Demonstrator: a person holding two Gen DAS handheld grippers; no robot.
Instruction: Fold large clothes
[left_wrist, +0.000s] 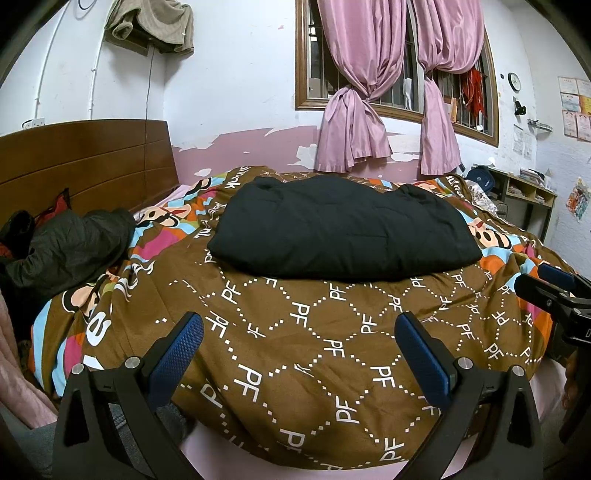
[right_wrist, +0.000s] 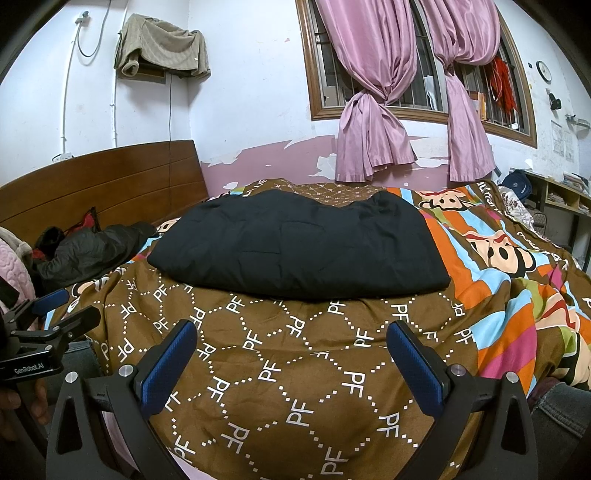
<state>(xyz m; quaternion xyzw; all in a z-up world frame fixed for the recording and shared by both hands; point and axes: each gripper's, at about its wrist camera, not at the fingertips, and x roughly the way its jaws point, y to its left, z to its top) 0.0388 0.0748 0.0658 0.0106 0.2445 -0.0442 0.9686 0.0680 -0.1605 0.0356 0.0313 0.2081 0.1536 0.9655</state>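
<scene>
Your left gripper (left_wrist: 299, 350) and right gripper (right_wrist: 291, 350): both spread wide, empty, low in frame. Black folded garment (left_wrist: 343, 229) lies mid-frame on bed quilt (left_wrist: 295, 369).

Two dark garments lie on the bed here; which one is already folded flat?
The black garment in the middle of the quilt, a neat flat rectangle ahead of both open grippers. The dark jacket by the headboard lies crumpled in a heap.

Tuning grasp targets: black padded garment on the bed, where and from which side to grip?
Probably the near edge of the black garment, one corner per gripper, coming in low from the bed's near side. It lies flat on the quilt, bulging in the middle; both grippers are open and short of it.
</scene>
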